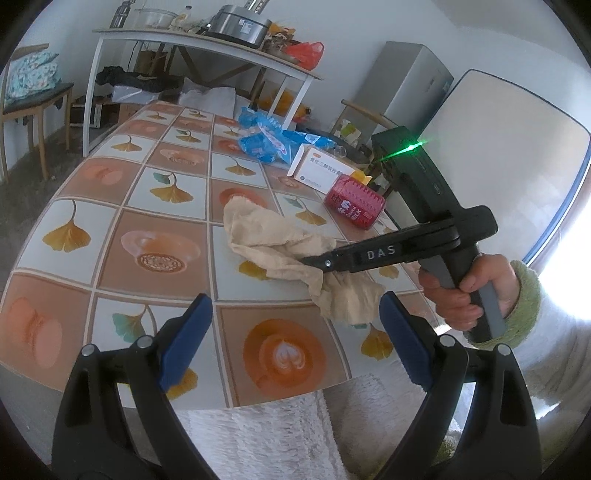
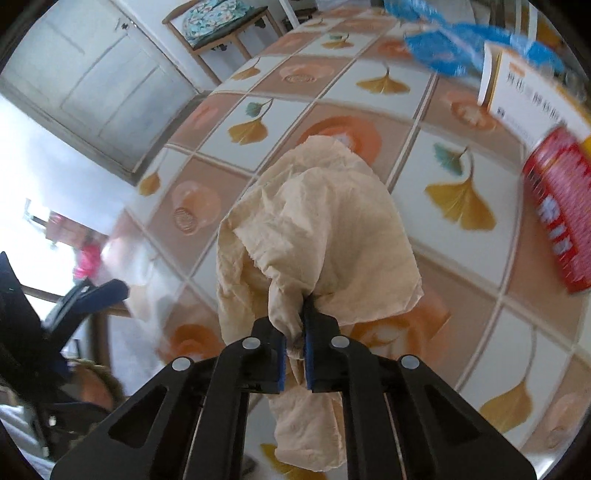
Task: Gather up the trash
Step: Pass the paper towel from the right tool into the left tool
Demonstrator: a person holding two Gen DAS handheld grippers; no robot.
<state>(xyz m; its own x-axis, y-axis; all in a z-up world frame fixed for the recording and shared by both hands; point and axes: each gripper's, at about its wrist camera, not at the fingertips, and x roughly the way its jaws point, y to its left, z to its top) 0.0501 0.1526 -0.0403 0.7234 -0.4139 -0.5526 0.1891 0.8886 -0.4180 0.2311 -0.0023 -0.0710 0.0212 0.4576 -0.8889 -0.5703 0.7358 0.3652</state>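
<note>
At the patterned table (image 1: 122, 229), my right gripper (image 2: 294, 332) is clamped on a crumpled beige tissue (image 2: 317, 221), its blue pads pinching a fold of the paper between them. The rest of the tissue bunches out ahead of the pads and drapes down below them, over the table's near side. My right hand (image 1: 469, 291) squeezes the handle, a green fuzzy cuff at the wrist.

My left gripper (image 1: 295, 325) hangs over the table's near edge with its jaws spread wide and nothing between them.

Beyond the tissue, toward the table's far side, a red can (image 1: 354, 201) lies on its side, touching a white box (image 1: 319, 170) with blue print. Just past the box sits a crumpled blue plastic bag (image 1: 269, 138); whether anything is in it I cannot tell. The box is closed, its contents hidden.

In the right wrist view the can, box and bag are blurred and cut off at the frame's edge, and the box's lettering cannot be read. The shelf (image 1: 207, 44) behind the table holds a metal pot (image 1: 236, 22) and clutter too small to make out.
</note>
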